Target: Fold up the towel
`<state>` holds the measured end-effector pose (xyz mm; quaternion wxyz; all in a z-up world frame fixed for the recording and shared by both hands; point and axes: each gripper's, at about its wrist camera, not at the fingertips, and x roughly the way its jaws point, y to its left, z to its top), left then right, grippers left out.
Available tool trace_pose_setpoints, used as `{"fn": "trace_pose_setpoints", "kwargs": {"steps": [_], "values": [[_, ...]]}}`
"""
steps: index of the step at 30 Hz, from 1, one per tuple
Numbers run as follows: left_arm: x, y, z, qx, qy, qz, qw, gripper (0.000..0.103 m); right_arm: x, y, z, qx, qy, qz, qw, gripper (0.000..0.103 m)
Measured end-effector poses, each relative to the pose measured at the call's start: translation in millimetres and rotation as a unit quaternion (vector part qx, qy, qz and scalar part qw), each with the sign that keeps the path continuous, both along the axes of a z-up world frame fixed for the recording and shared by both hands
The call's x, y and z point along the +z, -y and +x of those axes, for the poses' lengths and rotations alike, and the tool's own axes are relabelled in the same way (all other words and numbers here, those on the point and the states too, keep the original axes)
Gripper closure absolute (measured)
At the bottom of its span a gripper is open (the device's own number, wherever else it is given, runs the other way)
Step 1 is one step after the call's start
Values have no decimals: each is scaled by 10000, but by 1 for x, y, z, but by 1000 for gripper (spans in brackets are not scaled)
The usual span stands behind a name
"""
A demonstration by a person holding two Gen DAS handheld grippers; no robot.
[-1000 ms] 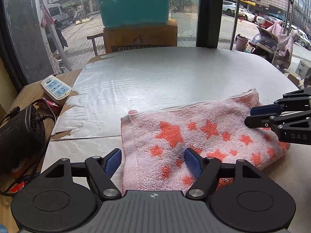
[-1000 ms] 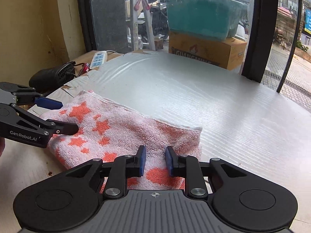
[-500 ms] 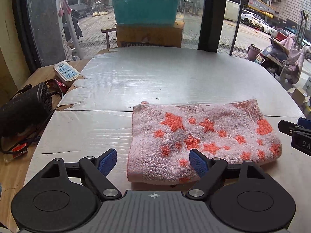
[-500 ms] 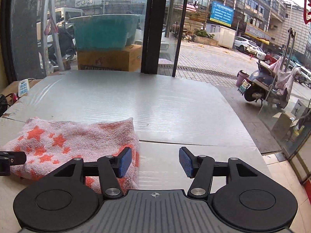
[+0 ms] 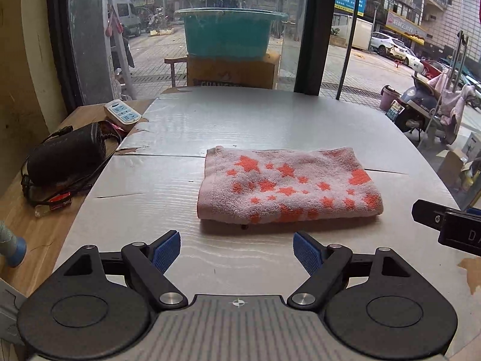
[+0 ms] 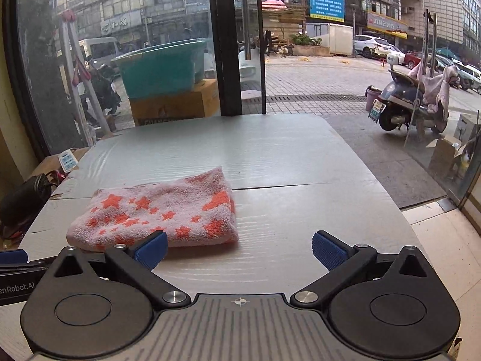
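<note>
A pink towel with orange stars lies folded flat on the silver-grey table; it also shows in the right wrist view. My left gripper is open and empty, just in front of the towel's near edge. My right gripper is open and empty, in front of the towel's right end. Part of the right gripper shows at the right edge of the left wrist view. Neither gripper touches the towel.
A black device with cables and a white power strip lie on the wooden ledge at the left. A teal tub on a cardboard box stands behind the table's far edge. Glass windows surround the table.
The right gripper opened and let go of the towel. Both grippers pulled back toward the near edge. The towel now lies folded on the table.
</note>
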<state>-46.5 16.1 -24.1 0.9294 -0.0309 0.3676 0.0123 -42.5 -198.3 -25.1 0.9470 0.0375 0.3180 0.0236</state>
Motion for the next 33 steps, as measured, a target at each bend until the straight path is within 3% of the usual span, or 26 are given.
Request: {"fn": "trace_pose_setpoints", "kwargs": {"steps": [3, 9, 13, 33], "values": [[6, -1, -7, -38, 77, -116, 9999, 19, 12, 1, -12, -62, 132, -28, 9999, 0], [12, 8, -14, -74, 198, 99, 9997, 19, 22, -6, -28, 128, 339, -180, 9992, 0], [14, 12, -15, -62, 277, 228, 9993, 19, 21, -8, -28, 176, 330, -200, 9991, 0], [15, 5, -15, -81, 251, 89, 9996, 19, 5, -11, -16, 232, 143, -292, 9992, 0]]}}
